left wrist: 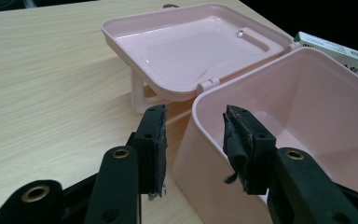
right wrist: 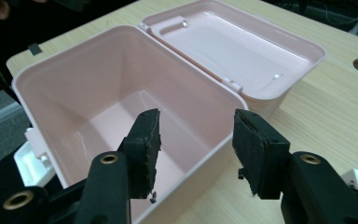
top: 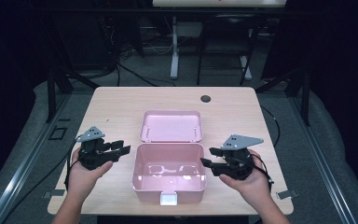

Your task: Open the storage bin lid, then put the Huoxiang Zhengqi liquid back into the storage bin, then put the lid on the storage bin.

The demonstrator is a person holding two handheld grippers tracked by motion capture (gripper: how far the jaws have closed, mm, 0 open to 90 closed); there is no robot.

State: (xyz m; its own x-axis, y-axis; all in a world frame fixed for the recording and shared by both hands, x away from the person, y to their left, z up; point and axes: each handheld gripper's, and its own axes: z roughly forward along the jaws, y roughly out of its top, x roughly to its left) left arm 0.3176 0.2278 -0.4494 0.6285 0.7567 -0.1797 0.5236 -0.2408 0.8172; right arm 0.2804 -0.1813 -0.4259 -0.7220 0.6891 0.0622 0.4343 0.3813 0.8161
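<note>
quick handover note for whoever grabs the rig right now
Left gripper: open, holding nothing, just left of the pink box.
Right gripper: open, holding nothing, at the box's right wall.
Box stands mid-table, lid swung fully back, inside bare.
A small white carton lies beyond the box on the right.
Done: box opened. Left: probably loading or closing it.

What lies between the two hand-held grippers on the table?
In the high view, the open pink box sits between the left hand-held gripper and the right hand-held gripper, its lid folded back.
</note>
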